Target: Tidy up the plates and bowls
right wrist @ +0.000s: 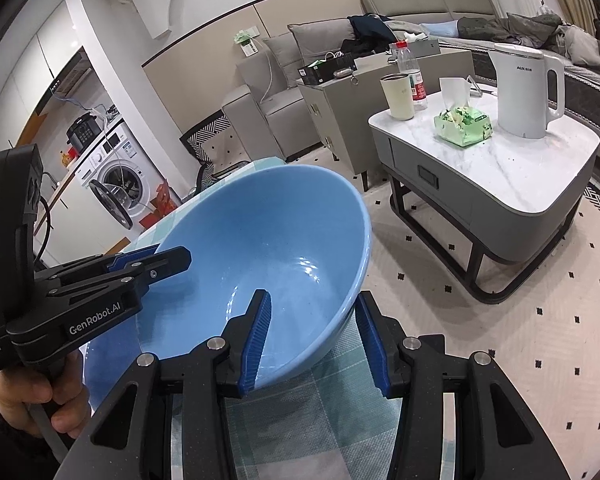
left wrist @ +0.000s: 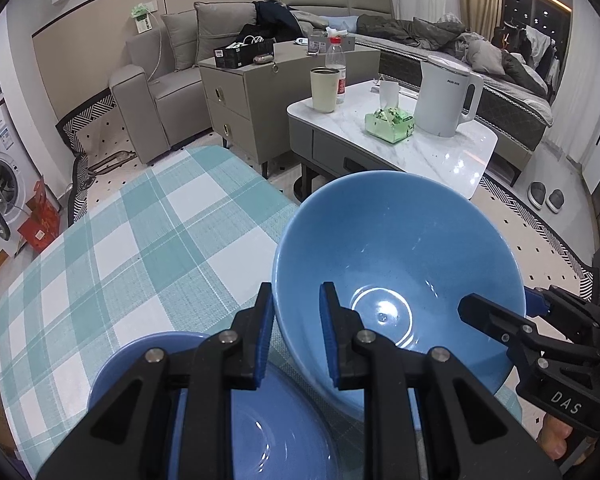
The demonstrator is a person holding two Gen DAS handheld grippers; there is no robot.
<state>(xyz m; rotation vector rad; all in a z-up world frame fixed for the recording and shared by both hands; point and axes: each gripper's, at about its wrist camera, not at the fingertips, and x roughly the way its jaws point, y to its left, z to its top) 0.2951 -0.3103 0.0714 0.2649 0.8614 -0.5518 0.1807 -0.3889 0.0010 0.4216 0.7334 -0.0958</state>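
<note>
Big bowl (left wrist: 396, 256): light blue, glossy, plain inside. Second bowl (left wrist: 260, 432) just below it: a deeper blue. Both sit over the tablecloth (left wrist: 140, 240), a teal-and-white plaid. Left gripper (left wrist: 296, 336) and right gripper (right wrist: 314, 340): black bodies, blue ribbed pads. Beyond the bowl: coffee table (left wrist: 428, 152), white marble top on a grey base; kettle (left wrist: 444, 96) white; tissue pack (left wrist: 390, 124) green; cup (left wrist: 324, 90) cream. Floor rug (right wrist: 540, 340): cream with black diamond dots.

The large bowl (left wrist: 396, 264) sits right of the smaller bowl (left wrist: 260, 420) on the tablecloth (left wrist: 140, 240) — coffee table (left wrist: 440, 152) beyond.
</note>
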